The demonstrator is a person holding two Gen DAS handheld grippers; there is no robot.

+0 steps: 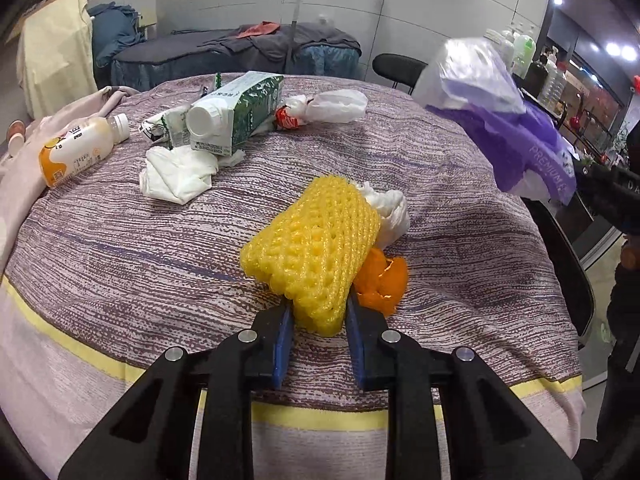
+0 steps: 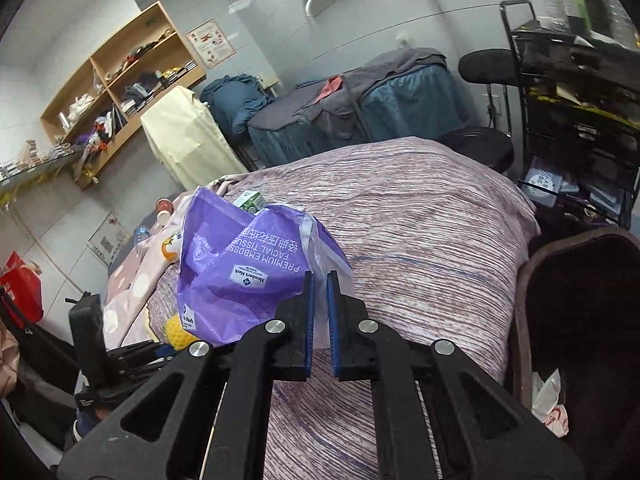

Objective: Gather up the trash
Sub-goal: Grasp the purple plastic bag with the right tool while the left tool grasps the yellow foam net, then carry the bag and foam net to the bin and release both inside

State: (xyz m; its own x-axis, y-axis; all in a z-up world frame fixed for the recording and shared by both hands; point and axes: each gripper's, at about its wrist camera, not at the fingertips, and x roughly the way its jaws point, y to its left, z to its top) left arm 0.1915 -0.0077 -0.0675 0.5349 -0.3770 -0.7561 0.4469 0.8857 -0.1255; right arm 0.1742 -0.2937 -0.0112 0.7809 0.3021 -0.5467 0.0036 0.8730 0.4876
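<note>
A yellow foam fruit net (image 1: 312,240) lies on the striped purple tablecloth (image 1: 120,248), and my left gripper (image 1: 318,304) is shut on its near corner, with a blue pad on each side. Orange peel (image 1: 382,280) and a crumpled white tissue (image 1: 390,208) touch the net's right side. My right gripper (image 2: 319,280) is shut on the edge of a purple tissue-pack bag (image 2: 240,264), which it holds up over the table. The same bag (image 1: 532,148) hangs at the right of the left wrist view. The net (image 2: 178,332) peeks out below the bag.
At the far side lie a green milk carton (image 1: 240,108), an orange drink bottle (image 1: 76,148), white tissues (image 1: 176,176) and a white wrapper (image 1: 332,106). A brown chair (image 2: 580,300) holding a wrapper (image 2: 554,404) stands to the right, with a black cart (image 2: 580,120) behind it.
</note>
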